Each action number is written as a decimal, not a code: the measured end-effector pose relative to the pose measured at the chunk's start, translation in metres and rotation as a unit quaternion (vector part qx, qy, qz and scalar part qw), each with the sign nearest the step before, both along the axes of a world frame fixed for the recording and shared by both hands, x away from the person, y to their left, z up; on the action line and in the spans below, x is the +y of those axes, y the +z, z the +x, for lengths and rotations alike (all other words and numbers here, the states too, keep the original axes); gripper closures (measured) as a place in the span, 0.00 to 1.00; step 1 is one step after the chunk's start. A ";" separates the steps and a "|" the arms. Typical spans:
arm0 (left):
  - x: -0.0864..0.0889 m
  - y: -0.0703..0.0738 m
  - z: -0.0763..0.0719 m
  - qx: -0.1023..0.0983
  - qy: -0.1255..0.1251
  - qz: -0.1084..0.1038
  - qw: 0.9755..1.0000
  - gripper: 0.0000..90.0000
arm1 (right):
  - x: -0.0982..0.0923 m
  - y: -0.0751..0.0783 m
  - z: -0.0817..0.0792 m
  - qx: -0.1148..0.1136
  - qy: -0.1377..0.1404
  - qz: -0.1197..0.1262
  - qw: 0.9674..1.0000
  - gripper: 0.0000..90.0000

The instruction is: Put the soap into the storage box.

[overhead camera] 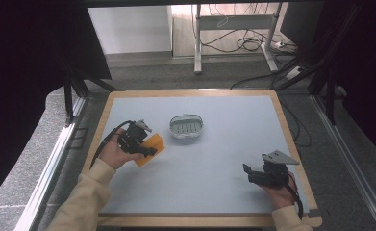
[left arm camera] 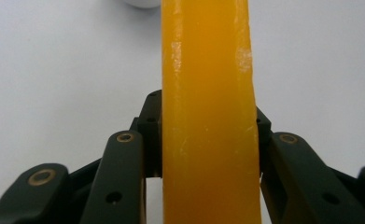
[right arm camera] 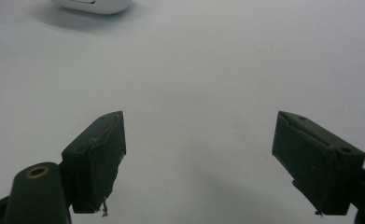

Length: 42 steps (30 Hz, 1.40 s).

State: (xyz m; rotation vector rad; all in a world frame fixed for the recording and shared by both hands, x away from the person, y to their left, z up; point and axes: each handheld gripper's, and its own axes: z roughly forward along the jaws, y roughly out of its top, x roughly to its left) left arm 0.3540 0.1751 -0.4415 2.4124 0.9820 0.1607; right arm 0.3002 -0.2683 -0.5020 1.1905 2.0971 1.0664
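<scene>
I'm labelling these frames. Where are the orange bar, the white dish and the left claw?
orange bar (left arm camera: 208,116): left gripper view, its front face.
white dish (overhead camera: 172,129): high view, its left rim.
left claw (overhead camera: 149,150): high view, at its tips.

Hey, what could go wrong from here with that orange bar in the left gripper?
1. The left gripper clamps the orange bar by its thin sides, with much of the bar sticking out past the pads; it may pivot or slip if swung quickly.
2. The white dish is small and looks light; a bump while setting the bar in might slide or tip it.
3. The right gripper is open and away from the dish, so nothing steadies it.
</scene>
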 end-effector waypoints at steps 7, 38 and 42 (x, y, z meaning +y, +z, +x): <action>-0.007 0.002 0.006 -0.005 -0.004 0.008 1.000 0.69 | 0.000 0.000 0.000 -0.002 0.000 -0.003 1.000 0.20; -0.027 0.027 0.041 -0.021 -0.042 0.010 0.999 0.69 | -0.002 -0.002 0.002 0.003 -0.002 -0.006 1.000 0.20; -0.029 0.029 0.045 -0.022 -0.044 0.013 0.999 0.69 | -0.002 -0.002 0.002 0.004 -0.002 -0.007 1.000 0.20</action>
